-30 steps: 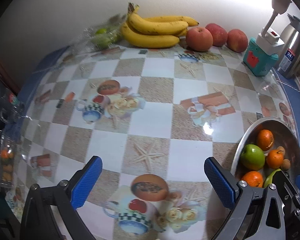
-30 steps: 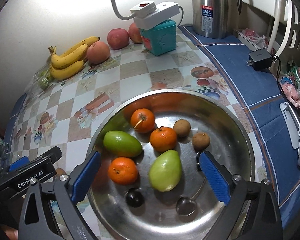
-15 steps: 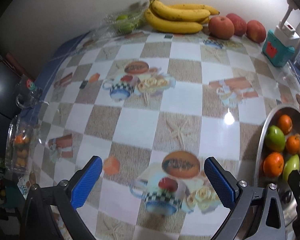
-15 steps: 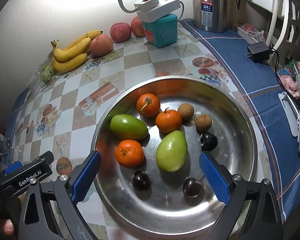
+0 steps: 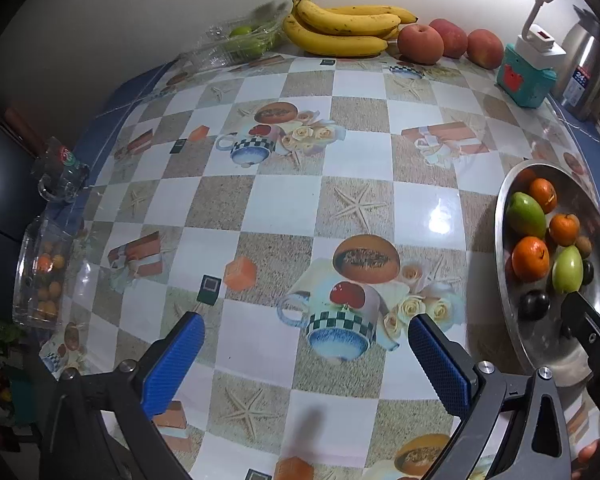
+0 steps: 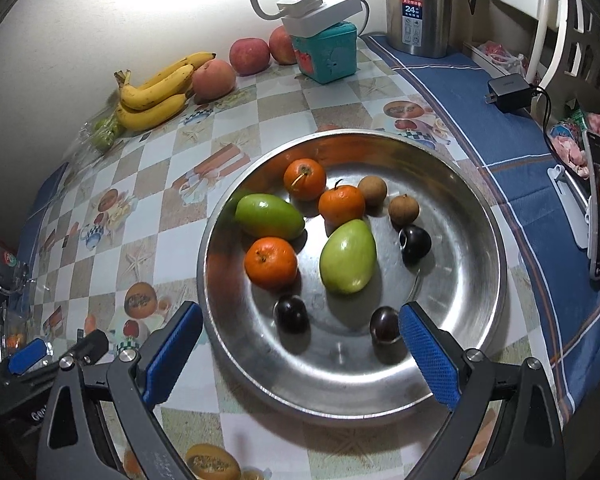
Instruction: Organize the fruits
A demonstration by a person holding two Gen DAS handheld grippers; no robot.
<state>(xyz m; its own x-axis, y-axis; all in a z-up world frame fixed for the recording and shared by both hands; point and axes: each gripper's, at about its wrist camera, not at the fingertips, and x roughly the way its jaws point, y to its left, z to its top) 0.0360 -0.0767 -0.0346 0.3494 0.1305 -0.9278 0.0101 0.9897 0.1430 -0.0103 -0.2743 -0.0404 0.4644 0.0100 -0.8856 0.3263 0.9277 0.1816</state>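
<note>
Right gripper (image 6: pixel 300 336): blue-padded fingers spread wide, holding nothing, poised over the near rim of the round stainless-steel tray (image 6: pixel 476 240).

Tray contents, ahead of the right fingers:
- Three dark round plums: one (image 6: pixel 291 314) between the fingers, one (image 6: pixel 385 325) just beside the right pad, one (image 6: pixel 415 239) farther ahead on the right-finger side.
- Pale green pear-shaped fruit (image 6: pixel 348 257), straight ahead, mid-tray.
- Darker green oval fruit (image 6: pixel 269 216), ahead toward the left finger.
- Three orange tangerines: one (image 6: pixel 271 263) nearest the left finger, one (image 6: pixel 341 205) touching the pale green fruit's tip, one (image 6: pixel 304 179) farthest.
- Two small brown round fruits (image 6: pixel 372 190) and (image 6: pixel 403 209), far side.

Left gripper (image 5: pixel 306 338): blue pads equally wide apart, empty, over the checked printed tablecloth (image 5: pixel 268 200); the tray lies beyond its right finger, well to the side.

Far ahead of both grippers, against the wall: bunch of yellow bananas (image 5: pixel 340 30), three red apples (image 5: pixel 420 39), clear plastic pack of green fruit (image 5: pixel 244 40), teal box (image 6: pixel 327 54) carrying a white power strip (image 6: pixel 320 8), steel kettle (image 6: pixel 416 4).
</note>
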